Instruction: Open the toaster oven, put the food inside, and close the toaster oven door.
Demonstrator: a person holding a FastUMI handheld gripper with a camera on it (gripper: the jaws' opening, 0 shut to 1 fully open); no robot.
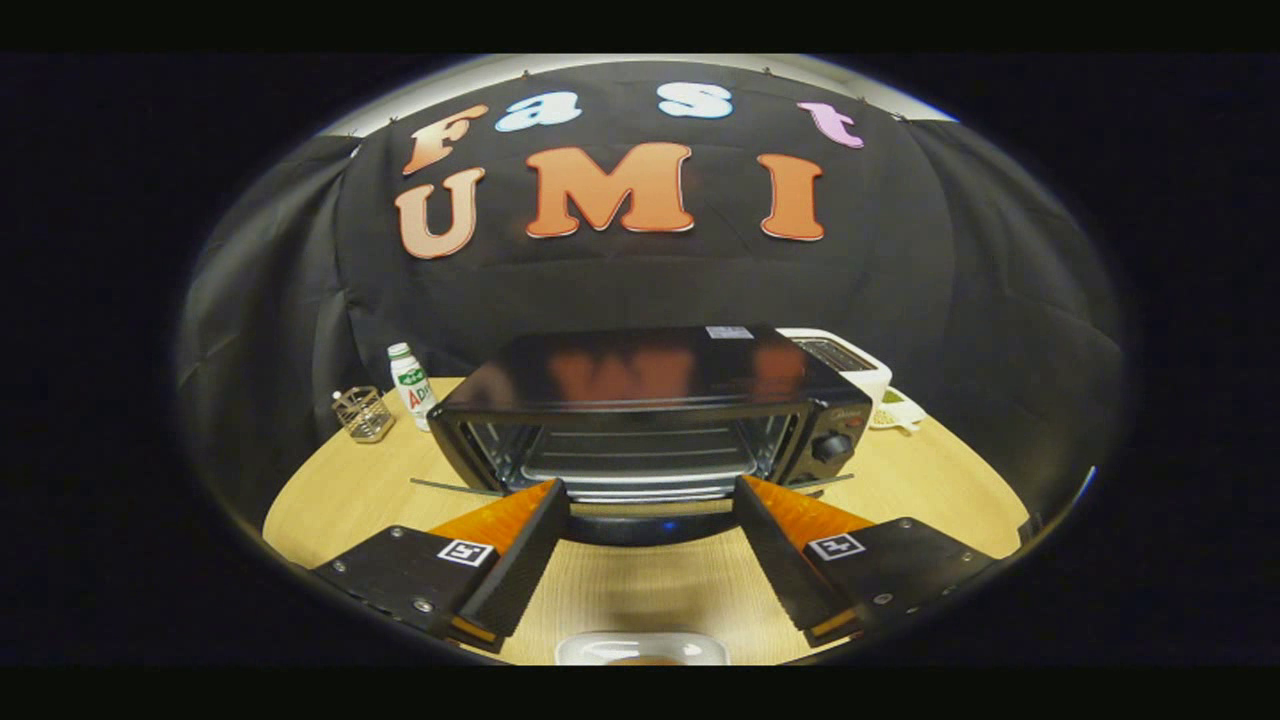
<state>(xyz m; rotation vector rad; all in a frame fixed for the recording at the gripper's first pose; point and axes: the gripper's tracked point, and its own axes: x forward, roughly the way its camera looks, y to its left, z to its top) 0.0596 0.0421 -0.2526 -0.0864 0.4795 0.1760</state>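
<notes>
The hand-held gripper [650, 490] hangs over the near part of the counter [340, 495], its two fingers spread wide with nothing between them but bare wood. Neither finger touches anything. The fingertips sit level with the lowered door [650, 522] of the toaster oven [650, 415], one near each end of that door.

Below the fingers, at the counter's near edge, the rim of a clear tray [642, 646] shows, with something pale brown in it that is too cut off to tell apart.

Just beyond the fingertips stands the toaster oven, a dark box whose long axis runs side to side across the counter, its open mouth facing the hand-held gripper. The door is folded down flat toward the near edge. Inside, a wire rack [640, 462] lies level across the cavity. A round knob [831, 447] sits on the control panel at the oven's right end. The glossy top mirrors the wall behind.

Toward the counter's far left edge, left of the oven, a small white bottle [409, 385] with a green label stands upright, and a little wire basket [362, 413] sits just left of it. Behind the oven's right end, a white appliance [850, 358] peeks out near the far right edge.
</notes>
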